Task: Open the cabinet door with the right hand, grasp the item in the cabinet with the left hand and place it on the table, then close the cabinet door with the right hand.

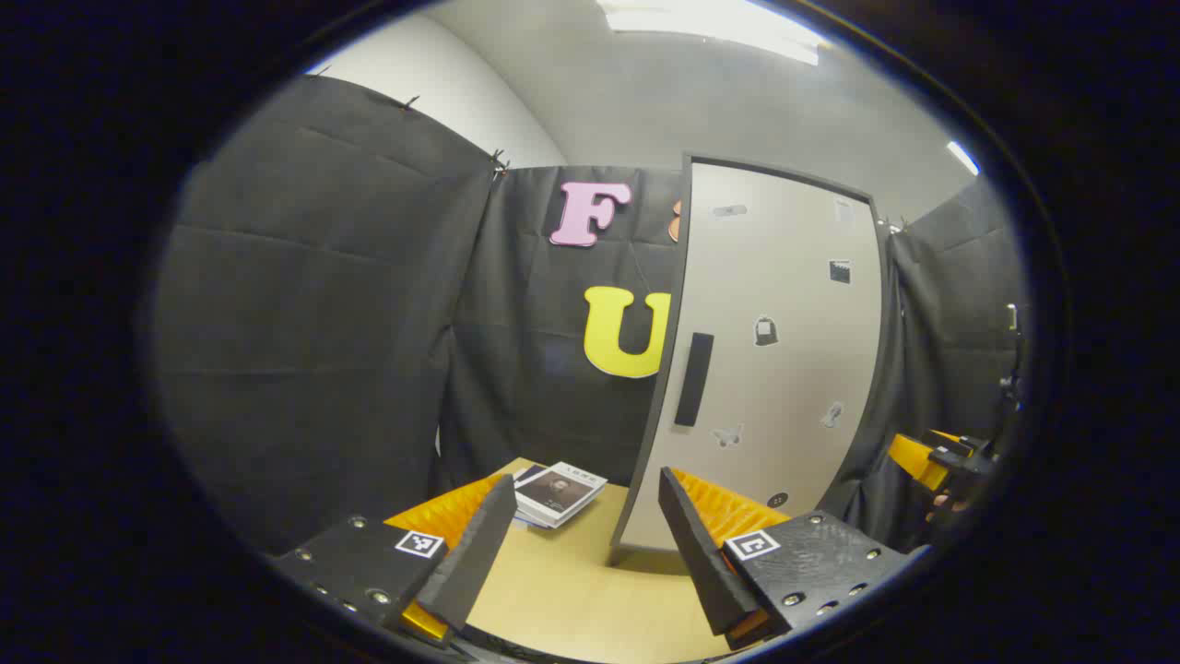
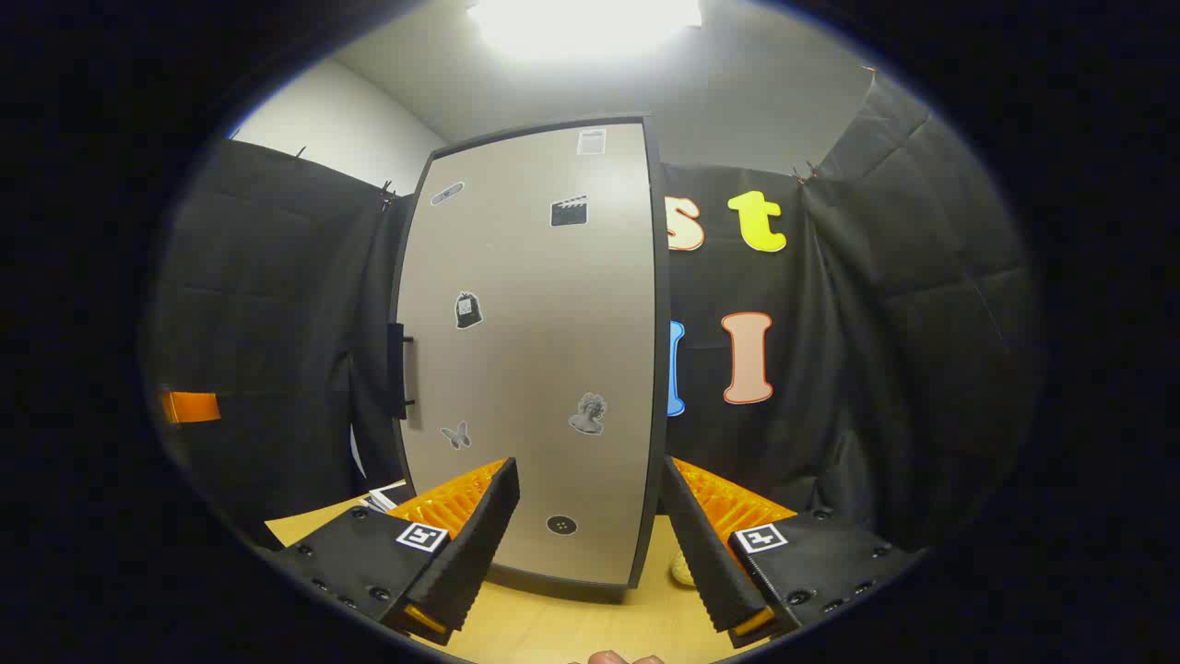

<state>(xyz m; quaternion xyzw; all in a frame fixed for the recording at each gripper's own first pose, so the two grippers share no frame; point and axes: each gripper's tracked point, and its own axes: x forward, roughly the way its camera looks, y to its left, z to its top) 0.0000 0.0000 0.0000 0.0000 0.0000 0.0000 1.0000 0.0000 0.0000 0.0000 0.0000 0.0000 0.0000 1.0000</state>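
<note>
A tall cabinet (image 1: 784, 369) stands on the wooden table (image 1: 572, 599), its beige door (image 2: 535, 350) shut inside a dark frame and dotted with small stickers. A dark vertical handle (image 1: 693, 378) sits near the door's left edge and appears side-on in the right gripper view (image 2: 402, 369). Whatever is inside is hidden. My left gripper (image 1: 585, 478) is open and empty, a short way in front of the cabinet's lower left corner. My right gripper (image 2: 588, 463) is open too, facing the lower part of the door; it also appears at the far right of the left gripper view (image 1: 940, 456).
A small stack of magazines (image 1: 558, 493) lies on the table left of the cabinet. A small pale object (image 2: 680, 567) rests on the table by the cabinet's right foot. Black cloth walls close in behind and on both sides.
</note>
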